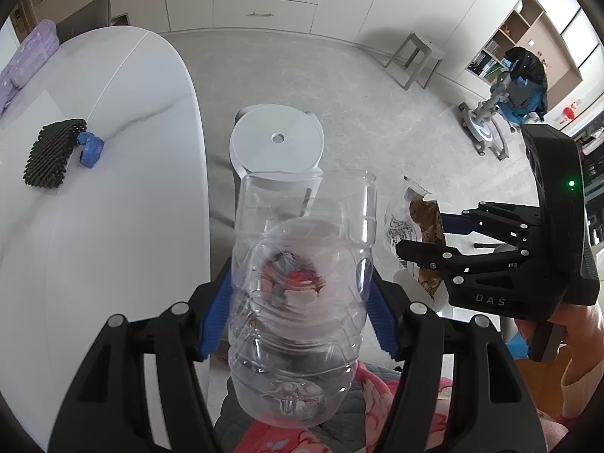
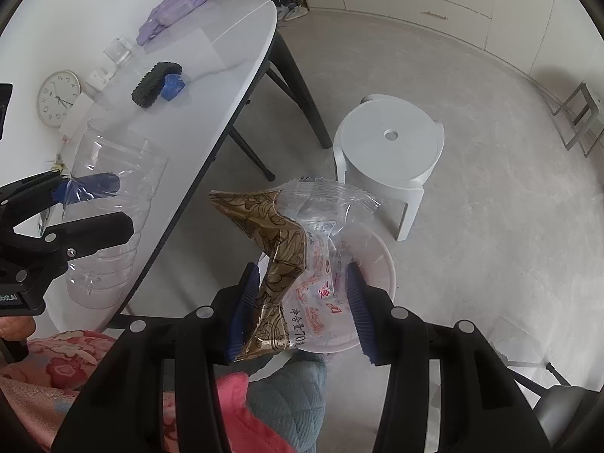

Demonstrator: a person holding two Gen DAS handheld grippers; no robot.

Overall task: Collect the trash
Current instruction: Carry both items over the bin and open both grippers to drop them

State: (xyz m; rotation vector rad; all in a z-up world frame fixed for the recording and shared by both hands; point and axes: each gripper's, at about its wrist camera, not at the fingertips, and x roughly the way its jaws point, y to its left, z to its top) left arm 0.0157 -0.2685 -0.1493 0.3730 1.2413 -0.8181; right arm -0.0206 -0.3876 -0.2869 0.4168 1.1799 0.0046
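Left wrist view: my left gripper is clenched on a clear cut-open plastic bottle, blue pads pressing its ribbed sides, open end pointing away from me. Something red and crumpled shows through its wall; whether it lies inside the bottle or is only the patterned fabric behind it, I cannot tell. At far left, on the white table, lie a black ribbed block and a blue piece touching it. Beyond the bottle stands a white stool on the floor.

Risk, as I judge it: the thin wall may buckle under my squeeze and let the bottle slip or tip out anything it holds.

Right wrist view: my right gripper grasps a crinkled snack wrapper, part brown-patterned, part clear with red print, between its blue pads. Just below the wrapper sits a pale round bin; I see nothing in the part that shows, most being hidden by the wrapper.

Risk: the light, springy film could catch on a pad when let go, or drift wide of the rim. The bottle, held well to the left, is not yet over the bin.
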